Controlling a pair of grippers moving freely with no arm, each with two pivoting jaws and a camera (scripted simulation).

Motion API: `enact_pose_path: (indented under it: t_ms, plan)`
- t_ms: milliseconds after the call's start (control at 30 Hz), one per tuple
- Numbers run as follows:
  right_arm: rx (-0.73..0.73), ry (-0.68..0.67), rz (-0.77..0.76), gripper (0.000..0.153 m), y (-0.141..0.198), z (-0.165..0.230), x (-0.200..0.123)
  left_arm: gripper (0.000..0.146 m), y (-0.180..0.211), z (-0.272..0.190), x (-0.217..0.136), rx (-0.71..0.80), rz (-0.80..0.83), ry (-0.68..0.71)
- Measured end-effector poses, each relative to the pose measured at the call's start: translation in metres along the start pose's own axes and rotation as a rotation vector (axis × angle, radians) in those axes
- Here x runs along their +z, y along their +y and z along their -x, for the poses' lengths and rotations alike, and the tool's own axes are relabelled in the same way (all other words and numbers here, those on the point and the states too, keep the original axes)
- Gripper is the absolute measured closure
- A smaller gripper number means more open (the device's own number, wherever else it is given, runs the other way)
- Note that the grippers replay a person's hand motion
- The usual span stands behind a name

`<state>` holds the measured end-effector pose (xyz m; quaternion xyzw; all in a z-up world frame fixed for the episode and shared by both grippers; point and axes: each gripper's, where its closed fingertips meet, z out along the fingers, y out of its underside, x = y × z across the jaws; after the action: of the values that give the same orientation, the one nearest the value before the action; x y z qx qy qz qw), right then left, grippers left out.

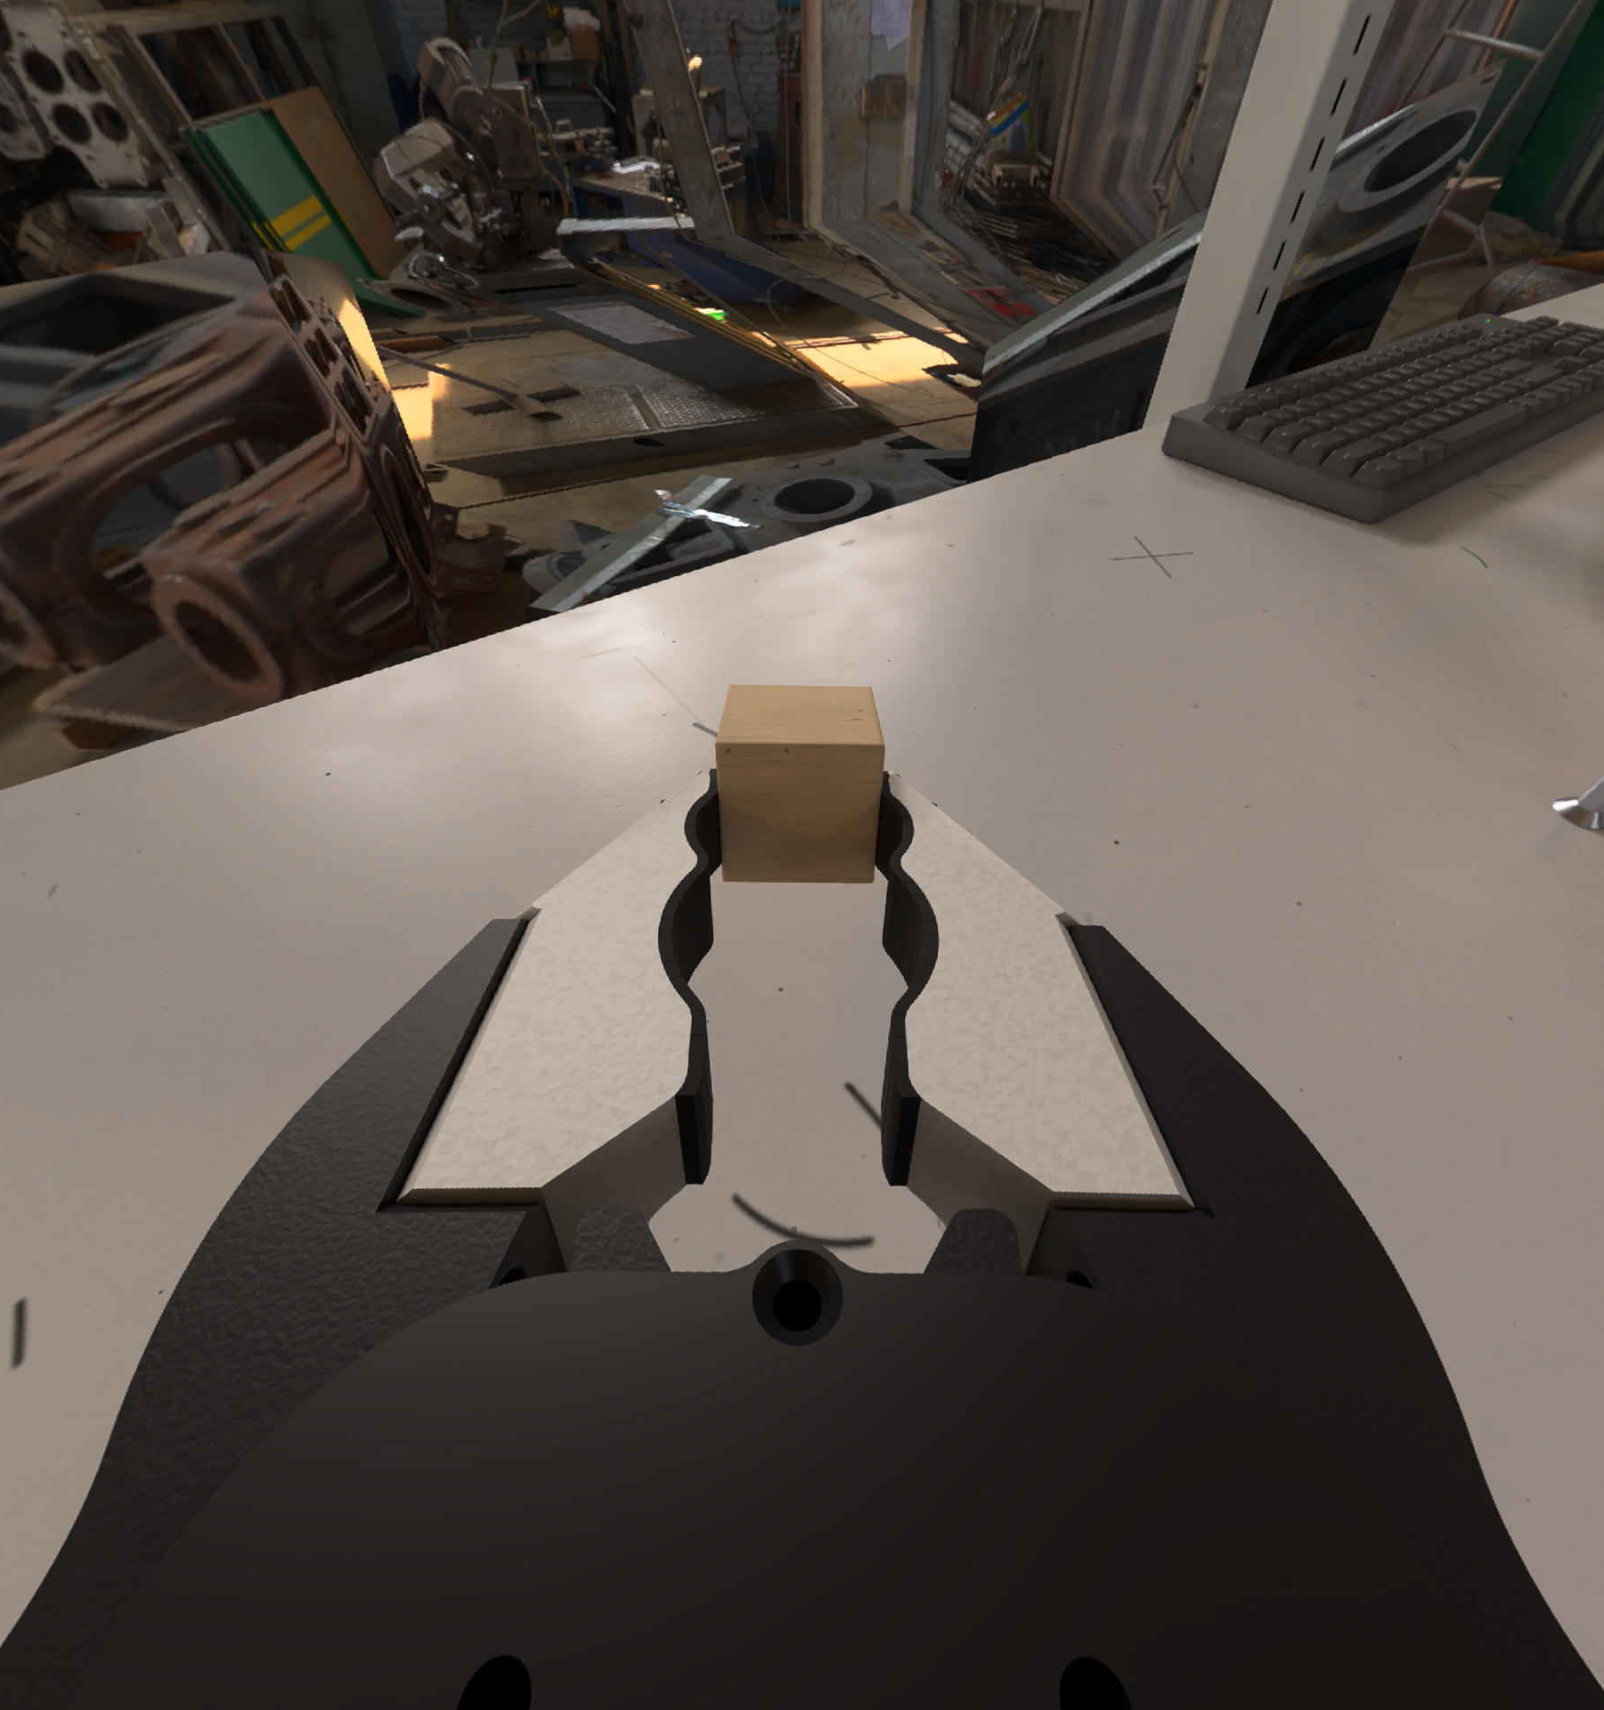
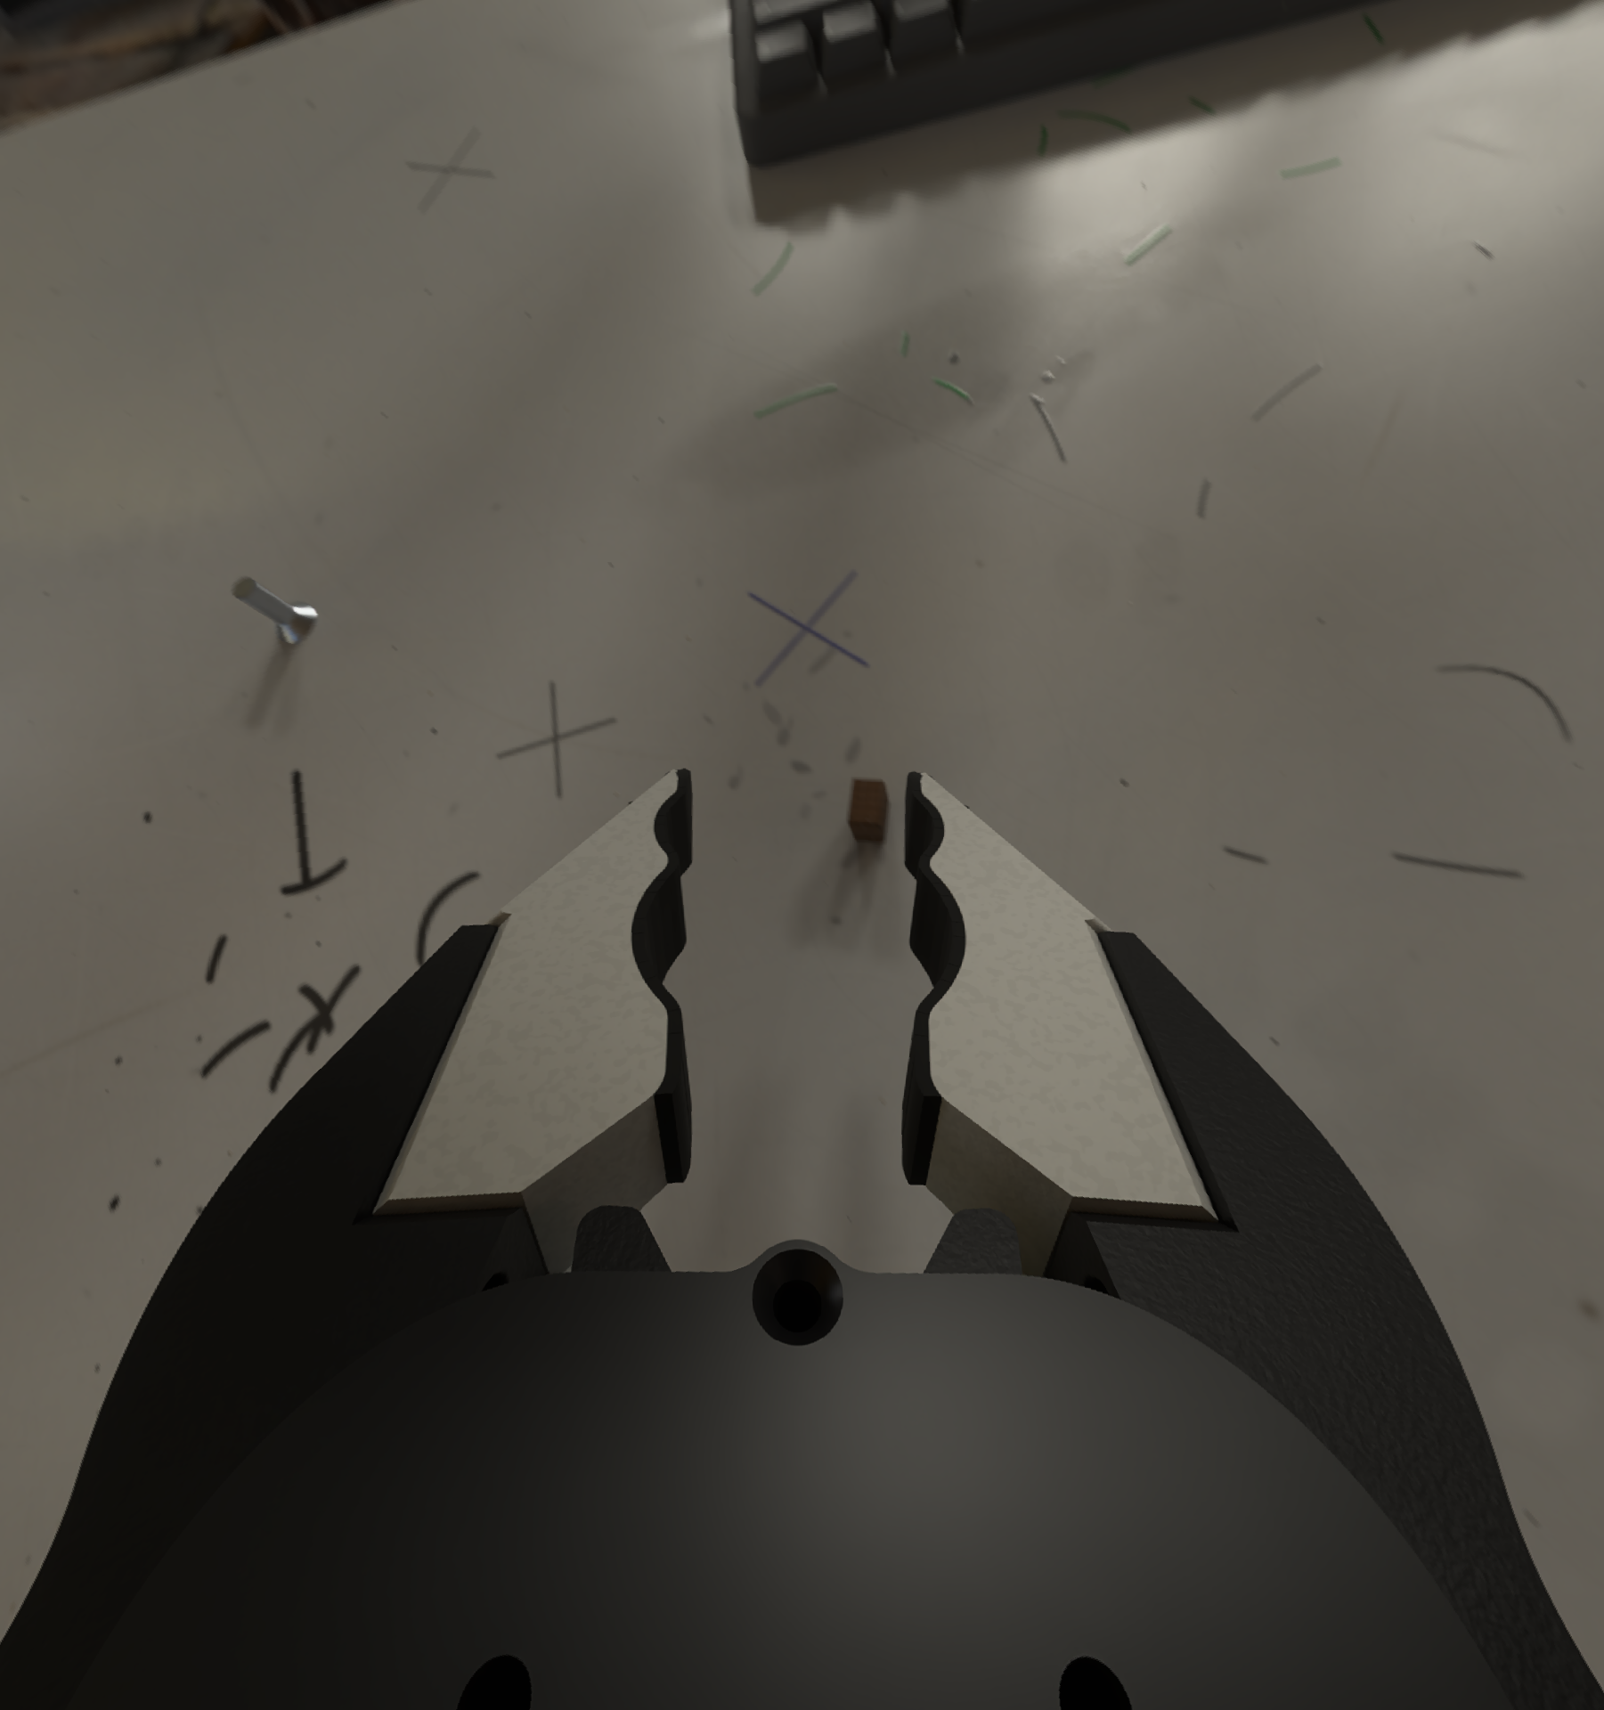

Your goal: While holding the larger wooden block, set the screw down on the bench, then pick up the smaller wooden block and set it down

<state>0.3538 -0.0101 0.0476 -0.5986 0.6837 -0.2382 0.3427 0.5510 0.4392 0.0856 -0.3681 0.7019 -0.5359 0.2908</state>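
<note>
Big block is pinched between our left gripper fingertips. Our right gripper is spread, small block below its tips, screw off left on the bench.

no readable text, brand or number is found. only pen marks are seen on the bench: crosses and stray strokes. the legends on the keyboard cannot be read.

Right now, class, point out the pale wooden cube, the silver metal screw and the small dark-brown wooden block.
pale wooden cube (image 1: 798,814): left wrist view, front face.
silver metal screw (image 2: 272,609): right wrist view, shaft.
small dark-brown wooden block (image 2: 865,811): right wrist view, side face.
</note>
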Motion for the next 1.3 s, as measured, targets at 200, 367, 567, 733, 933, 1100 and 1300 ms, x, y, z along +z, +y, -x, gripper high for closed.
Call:
enact_pose_path:
  t_ms: [200,367,567,733,933,1100,1300]
  plan:
    - [-0.087,0.117,-0.074,0.106,-0.002,-0.004,0.008,0.114,0.001,-0.001,0.0,0.001,0.006,0.009]
    - [-0.11,0.258,-0.125,0.104,-0.006,-0.017,0.002,0.114,0.002,0.006,0.002,-0.076,0.013,0.018]
    - [-0.166,0.336,-0.099,0.104,-0.004,-0.022,0.004,0.114,0.0,0.015,-0.001,-0.176,-0.013,0.021]
    - [-0.201,0.348,-0.057,0.107,0.0,-0.022,0.009,0.114,0.001,0.011,-0.001,-0.204,-0.005,0.054]
    - [-0.153,0.287,0.025,0.109,0.011,-0.017,0.017,0.114,0.002,0.01,0.0,-0.201,0.002,0.06]
    - [-0.09,0.28,0.076,0.115,0.019,-0.018,0.02,0.114,0.002,0.011,0.0,-0.213,0.002,0.059]
    - [-0.06,0.213,0.053,0.133,0.016,-0.014,0.021,0.114,0.003,0.011,0.001,-0.201,0.014,0.047]
